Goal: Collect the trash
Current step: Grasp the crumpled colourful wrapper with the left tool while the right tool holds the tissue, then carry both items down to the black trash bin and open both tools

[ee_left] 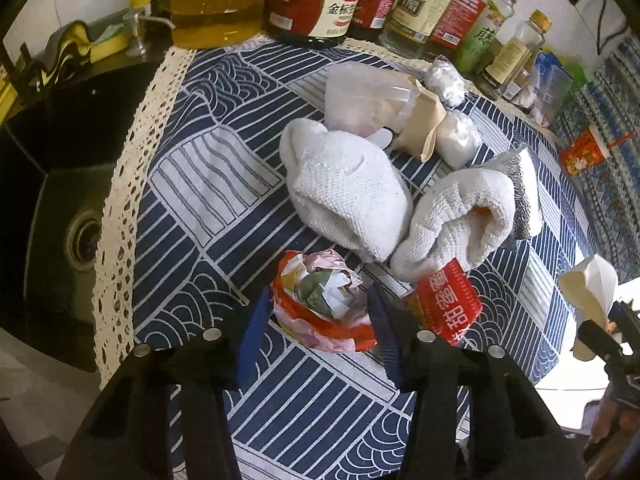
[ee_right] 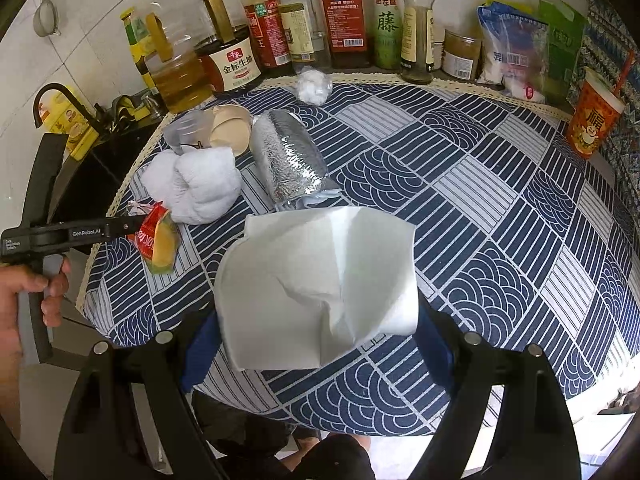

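I am holding my left gripper low over the counter, its blue pads standing narrowly on either side of a crumpled wrapper ball of red, pink and green paper; the left pad is touching the ball's edge, and the right one is just beside it, so I cannot tell whether they are pressing yet. Just to the right of that ball a red snack packet is lying against the gripper's right finger. My right gripper is carrying a white paper napkin, which is spreading wide between its blue pads and hanging above the blue patterned cloth of the counter. Beyond the wrapper ball, two rolled white towels are sitting side by side, touching each other. Behind them a silver foil bag is lying on its side, and farther back a clear plastic cup and a brown paper cup are lying tipped over together. A wad of white plastic wrap is resting near the back edge of the cloth. Along the wall a row of sauce and oil bottles is standing upright, and a red paper drink cup is standing at the far right. A black sink is lying just off the left edge.
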